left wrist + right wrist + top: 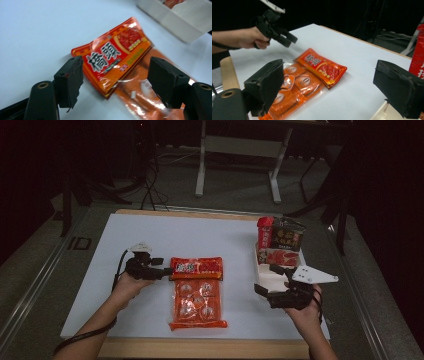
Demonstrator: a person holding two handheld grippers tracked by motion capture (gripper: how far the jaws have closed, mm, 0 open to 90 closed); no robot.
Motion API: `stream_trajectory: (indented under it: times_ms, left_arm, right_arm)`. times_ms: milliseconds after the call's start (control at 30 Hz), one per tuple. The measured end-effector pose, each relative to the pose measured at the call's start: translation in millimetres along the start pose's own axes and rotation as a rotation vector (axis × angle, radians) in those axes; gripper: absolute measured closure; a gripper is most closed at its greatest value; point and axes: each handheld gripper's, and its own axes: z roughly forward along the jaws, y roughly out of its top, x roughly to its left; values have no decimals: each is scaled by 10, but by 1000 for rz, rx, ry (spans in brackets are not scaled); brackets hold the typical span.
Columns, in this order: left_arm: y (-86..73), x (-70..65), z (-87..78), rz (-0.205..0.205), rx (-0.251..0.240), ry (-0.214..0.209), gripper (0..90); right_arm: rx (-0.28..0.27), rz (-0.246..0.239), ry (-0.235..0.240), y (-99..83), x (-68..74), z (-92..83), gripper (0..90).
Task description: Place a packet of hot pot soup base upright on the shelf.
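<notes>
High view: your left gripper (162, 271), jaws apart and clamping nothing, is sitting beside the small red sachet (196, 267), which is overlapping the top edge of the larger orange pouch (197, 303) mid-table. You are probably handling a light, floppy, slippery film pack, so pinching its sealed left edge looks safest; your right gripper (267, 280) is idling with jaws parted near the white tray (270, 275).

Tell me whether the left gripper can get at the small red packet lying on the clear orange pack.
Probably yes. The left gripper is open right beside the small red packet, whose near edge sits between its jaws, untouched. Nothing lies between them; the clear orange pack sits underneath.
</notes>
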Motion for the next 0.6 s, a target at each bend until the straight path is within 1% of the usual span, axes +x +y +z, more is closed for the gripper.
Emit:
stream_trajectory:
  times_ms: [33, 67, 100, 133, 267, 300, 333, 367, 433, 467, 500, 533, 567, 600]
  left_arm:
    - [-17, 27, 23, -9, 2, 3, 289]
    - [-31, 52, 49, -15, 7, 5, 289]
    - [-44, 74, 77, -27, 10, 3, 289]
    - [-57, 93, 103, -36, 12, 2, 289]
    - [-89, 144, 221, -52, 40, 14, 290]
    - [-94, 156, 249, -58, 44, 10, 299]
    - [-95, 169, 277, -60, 54, 21, 316]
    - [-97, 179, 303, -61, 56, 22, 358]
    - [-97, 191, 355, -58, 70, 31, 370]
    - [-98, 191, 381, -62, 77, 29, 378]
    - [-100, 191, 404, -60, 86, 22, 393]
    - [-102, 185, 423, -51, 93, 25, 421]
    - [-98, 180, 433, -54, 90, 16, 425]
    - [-94, 181, 443, -56, 92, 3, 448]
  right_arm:
    - [2, -1, -5, 2, 3, 0, 96]
    - [8, -6, 1, 1, 6, 2, 97]
    - [13, -12, -11, -1, 16, 3, 97]
    - [22, -21, -9, -8, 23, 12, 97]
    - [28, -29, -9, -15, 32, 27, 97]
    - [27, -30, -9, -14, 36, 31, 97]
    - [27, -30, -4, -14, 38, 35, 100]
    - [29, -32, 3, -16, 44, 40, 100]
    - [31, -33, 6, -17, 47, 42, 100]
    - [31, -31, 10, -20, 48, 43, 100]
    - [32, -31, 10, -21, 49, 43, 105]
    - [34, -31, 11, -22, 46, 42, 127]
    - [33, -30, 13, -22, 43, 40, 126]
    - [31, -29, 14, -22, 41, 38, 126]
